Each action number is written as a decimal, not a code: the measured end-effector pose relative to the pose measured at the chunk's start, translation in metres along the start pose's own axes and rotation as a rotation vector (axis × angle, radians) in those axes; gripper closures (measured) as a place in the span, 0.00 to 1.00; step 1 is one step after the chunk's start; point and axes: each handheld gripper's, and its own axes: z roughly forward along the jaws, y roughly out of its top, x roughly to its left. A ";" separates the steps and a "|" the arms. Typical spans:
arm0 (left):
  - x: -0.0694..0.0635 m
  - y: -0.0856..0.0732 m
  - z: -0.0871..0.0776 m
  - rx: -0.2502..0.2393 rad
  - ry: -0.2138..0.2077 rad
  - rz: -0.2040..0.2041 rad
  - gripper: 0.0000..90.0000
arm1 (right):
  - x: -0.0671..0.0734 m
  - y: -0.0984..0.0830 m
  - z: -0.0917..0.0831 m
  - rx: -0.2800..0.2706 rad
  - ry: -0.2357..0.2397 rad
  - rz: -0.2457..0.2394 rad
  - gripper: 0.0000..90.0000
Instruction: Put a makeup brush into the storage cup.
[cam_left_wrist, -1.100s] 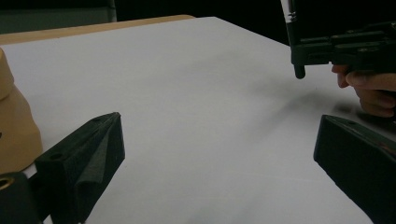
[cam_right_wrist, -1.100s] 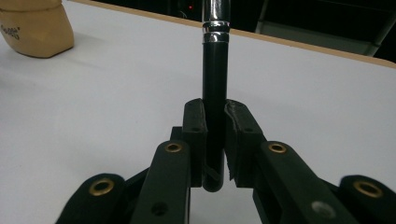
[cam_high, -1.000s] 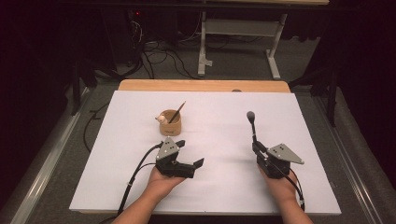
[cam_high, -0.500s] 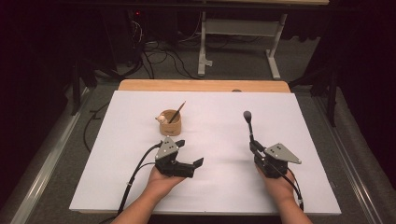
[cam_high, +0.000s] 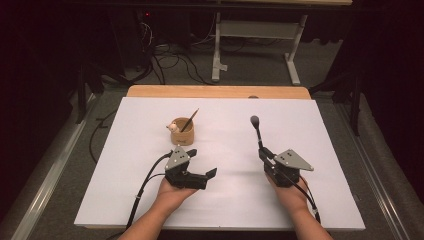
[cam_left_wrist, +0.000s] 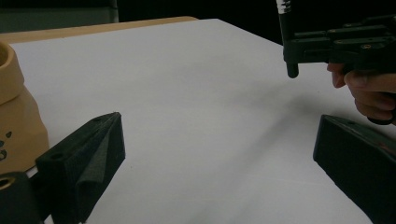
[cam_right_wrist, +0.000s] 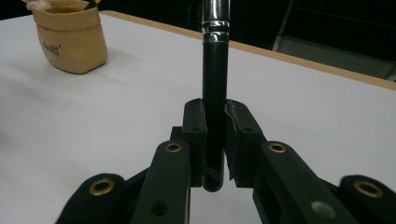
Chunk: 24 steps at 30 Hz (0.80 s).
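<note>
My right gripper (cam_high: 265, 153) is shut on the lower end of a black brush (cam_high: 257, 131), which stands nearly upright with its dark head on top. In the right gripper view both pads (cam_right_wrist: 236, 135) clamp the brush handle (cam_right_wrist: 215, 70) below its silver band. My left gripper (cam_high: 202, 162) rests on the white table (cam_high: 320, 125) with its jaws wide open and nothing between them (cam_left_wrist: 219, 158). A tan cup (cam_high: 181, 134) holding a thin brown stick and a small pale figure stands just beyond the left gripper. The cup (cam_right_wrist: 70, 42) is far left of the held brush.
A wooden board edge (cam_high: 215, 91) runs along the table's far side. Beyond it on the dark floor are a white stand (cam_high: 255, 30) and cables (cam_high: 165, 55). The right gripper with the brush end (cam_left_wrist: 292, 70) hangs at the upper right of the left gripper view.
The right hand has shifted the held brush slightly to the left. The left hand and the cup have stayed put.
</note>
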 end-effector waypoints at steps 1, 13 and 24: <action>0.000 0.000 0.000 0.001 -0.001 0.000 0.03 | 0.002 0.001 0.001 0.005 0.001 0.005 0.91; 0.000 -0.001 0.002 0.003 -0.002 -0.003 0.03 | 0.018 0.015 0.016 -0.024 0.041 -0.014 0.91; -0.004 0.000 0.002 -0.008 -0.013 -0.005 0.04 | 0.035 0.012 0.011 -0.056 0.080 -0.066 0.91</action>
